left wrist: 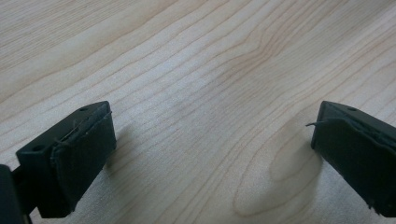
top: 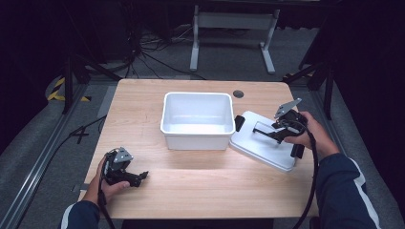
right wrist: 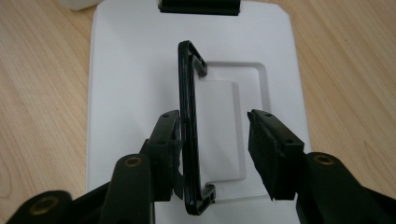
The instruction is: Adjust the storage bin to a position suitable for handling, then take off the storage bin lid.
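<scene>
In the right gripper view the lid's (right wrist: pixel 140 70) black clip (right wrist: pixel 198 5) at twelve o'clock is cut off by the top edge, and the lid's near end is hidden behind the jaws. In the high view, the tub (top: pixel 197 119) hides the worktop (top: pixel 200 186) beneath it.

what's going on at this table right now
A person holds a gripper in each hand at a wooden table. The right gripper is over a white lid lying beside an open white bin, jaws apart around the lid's black handle, not clamping it. The left gripper rests open on bare wood.
</scene>
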Available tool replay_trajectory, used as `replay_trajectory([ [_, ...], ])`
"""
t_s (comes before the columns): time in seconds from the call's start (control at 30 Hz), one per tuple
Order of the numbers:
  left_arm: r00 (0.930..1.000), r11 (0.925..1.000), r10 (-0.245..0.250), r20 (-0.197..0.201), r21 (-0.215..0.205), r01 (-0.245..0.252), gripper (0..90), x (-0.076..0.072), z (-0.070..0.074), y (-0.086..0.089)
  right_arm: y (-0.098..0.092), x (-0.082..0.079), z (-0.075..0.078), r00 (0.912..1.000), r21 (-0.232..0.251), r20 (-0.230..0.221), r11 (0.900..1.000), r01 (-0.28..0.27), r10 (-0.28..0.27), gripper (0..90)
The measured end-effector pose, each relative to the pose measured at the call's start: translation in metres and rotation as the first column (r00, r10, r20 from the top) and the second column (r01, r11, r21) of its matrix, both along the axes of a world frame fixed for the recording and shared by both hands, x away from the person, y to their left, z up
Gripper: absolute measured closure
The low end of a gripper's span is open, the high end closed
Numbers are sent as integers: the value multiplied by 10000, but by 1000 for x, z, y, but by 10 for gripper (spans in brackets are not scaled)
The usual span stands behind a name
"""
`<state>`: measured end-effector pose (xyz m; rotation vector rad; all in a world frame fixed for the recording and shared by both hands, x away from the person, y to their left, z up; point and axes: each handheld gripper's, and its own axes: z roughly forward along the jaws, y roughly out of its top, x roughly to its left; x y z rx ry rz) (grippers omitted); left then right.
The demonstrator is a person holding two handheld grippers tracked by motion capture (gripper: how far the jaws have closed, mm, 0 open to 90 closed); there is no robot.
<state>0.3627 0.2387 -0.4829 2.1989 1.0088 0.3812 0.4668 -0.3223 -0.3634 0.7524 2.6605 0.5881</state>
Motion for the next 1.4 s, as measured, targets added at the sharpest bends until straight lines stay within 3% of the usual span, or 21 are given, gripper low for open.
replay_trajectory([
  [0.23,10000,10000,13,-5,-13,-13,3,0,0,0,-1,-11,6,9994,331,350,9994,28,-40,467],
  [0.43,9999,9999,-136,101,80,135,4,1,0,1,-3,-24,12,9967,583,717,9977,351,-393,389],
  [0.63,9998,9998,-183,108,93,182,3,2,0,1,-9,-33,15,9927,824,973,9946,639,-718,370],
  [1.07,10000,10000,-57,7,-4,57,5,0,0,0,-19,-61,6,9848,916,1426,9920,865,-990,340],
  [1.4,9999,9999,-124,34,39,124,5,0,0,0,-29,-92,-15,9761,1246,1822,9875,963,-1182,325],
])
